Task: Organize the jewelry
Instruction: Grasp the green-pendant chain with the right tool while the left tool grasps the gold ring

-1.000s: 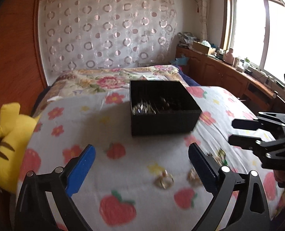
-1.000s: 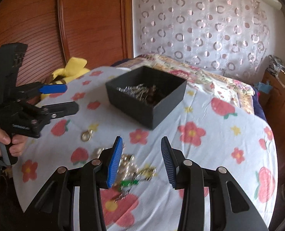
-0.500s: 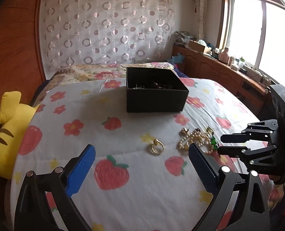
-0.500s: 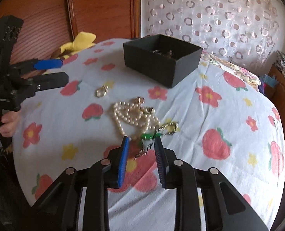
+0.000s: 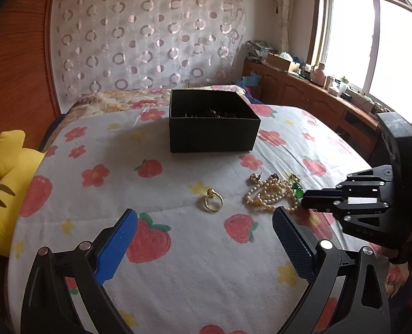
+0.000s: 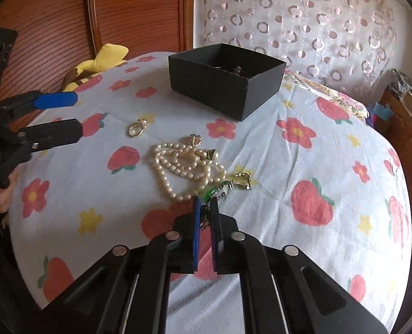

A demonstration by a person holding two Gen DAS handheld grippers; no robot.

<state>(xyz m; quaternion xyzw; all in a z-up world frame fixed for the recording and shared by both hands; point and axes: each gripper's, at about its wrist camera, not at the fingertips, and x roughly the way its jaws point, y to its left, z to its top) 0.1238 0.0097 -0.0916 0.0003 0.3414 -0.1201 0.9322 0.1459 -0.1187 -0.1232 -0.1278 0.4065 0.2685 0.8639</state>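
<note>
A black open box (image 5: 214, 121) with jewelry inside stands on the flowered bed cover; it also shows in the right wrist view (image 6: 225, 79). A gold ring (image 5: 213, 200) lies in front of my open, empty left gripper (image 5: 203, 239). A pearl necklace (image 6: 183, 164) lies in a heap with gold earrings (image 6: 194, 140) and a green-stone chain (image 6: 210, 192). My right gripper (image 6: 205, 203) is shut on the green-stone chain at the heap's near edge. In the left wrist view the right gripper (image 5: 306, 194) touches the heap (image 5: 270, 193).
A yellow plush toy (image 5: 2, 183) lies at the bed's left edge. A wooden headboard (image 6: 139, 14) and a patterned curtain (image 5: 147, 39) stand behind. A wooden cabinet with clutter (image 5: 317, 91) runs under the window on the right.
My right gripper has dropped to the jewelry heap and closed from open onto the green-stone chain. My left gripper has pulled back, so the ring and heap came into view.
</note>
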